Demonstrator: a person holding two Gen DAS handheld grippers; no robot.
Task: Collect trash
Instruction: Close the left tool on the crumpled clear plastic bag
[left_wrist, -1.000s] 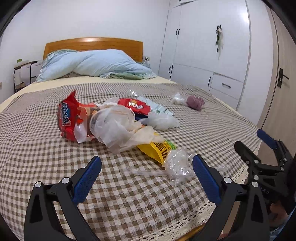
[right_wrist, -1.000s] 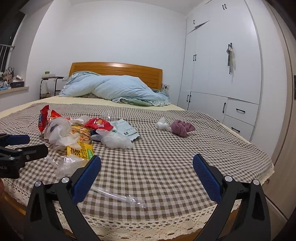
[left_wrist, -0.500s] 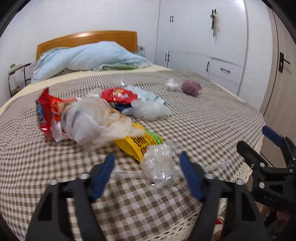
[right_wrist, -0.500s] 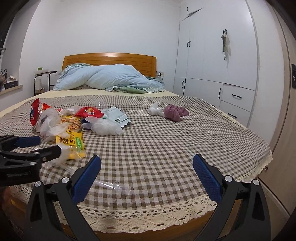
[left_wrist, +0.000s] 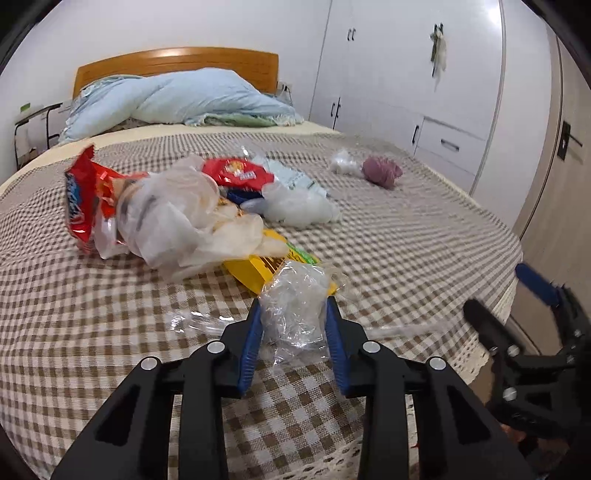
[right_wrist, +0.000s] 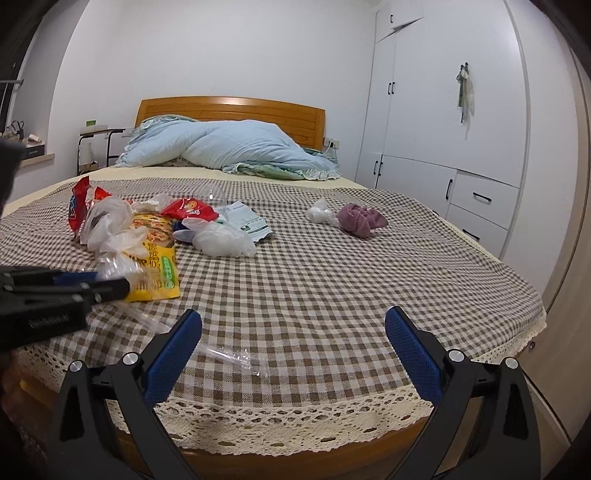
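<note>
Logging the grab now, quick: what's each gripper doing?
Left gripper: jaws just closing around the crumpled clear plastic wrapper, pads at its sides.
Right gripper: open, empty.

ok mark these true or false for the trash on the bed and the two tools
1. The left tool has crumpled clear plastic between its fingers. True.
2. The right tool is closed on a wrapper. False: it is wide open and empty.
3. The purple cloth lies apart from the main pile. True.
4. The yellow packet hangs off the bed's edge. False: it lies on the checked cover.
</note>
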